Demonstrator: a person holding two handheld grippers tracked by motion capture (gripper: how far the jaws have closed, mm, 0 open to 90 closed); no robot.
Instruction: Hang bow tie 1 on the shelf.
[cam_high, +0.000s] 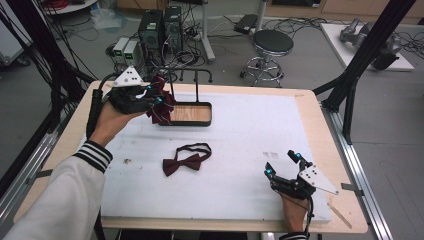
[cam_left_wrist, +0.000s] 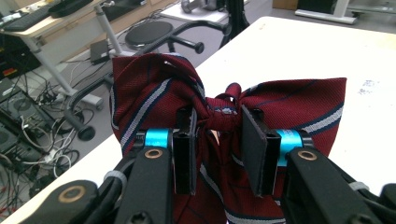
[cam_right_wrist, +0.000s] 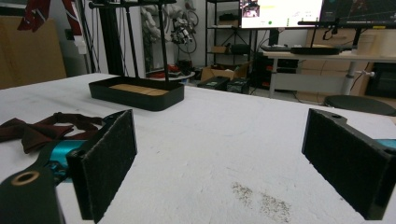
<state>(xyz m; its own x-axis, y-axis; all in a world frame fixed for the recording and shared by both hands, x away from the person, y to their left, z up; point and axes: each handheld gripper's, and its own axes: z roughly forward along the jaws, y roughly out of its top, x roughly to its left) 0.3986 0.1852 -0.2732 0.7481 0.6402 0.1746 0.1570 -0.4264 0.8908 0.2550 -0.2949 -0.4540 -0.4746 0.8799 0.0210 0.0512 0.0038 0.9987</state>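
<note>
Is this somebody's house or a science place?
Most likely a robotics lab or workshop, not a house: computer towers with tangled cables on the floor, a monitor over workbenches, and black metal framing around the table.

Striped maroon bow tie (cam_left_wrist: 224, 109), lifted

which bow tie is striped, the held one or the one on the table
The held one: the bow tie in the left gripper has white and navy stripes on dark red. The bow tie on the table looks plain dark red.
</note>
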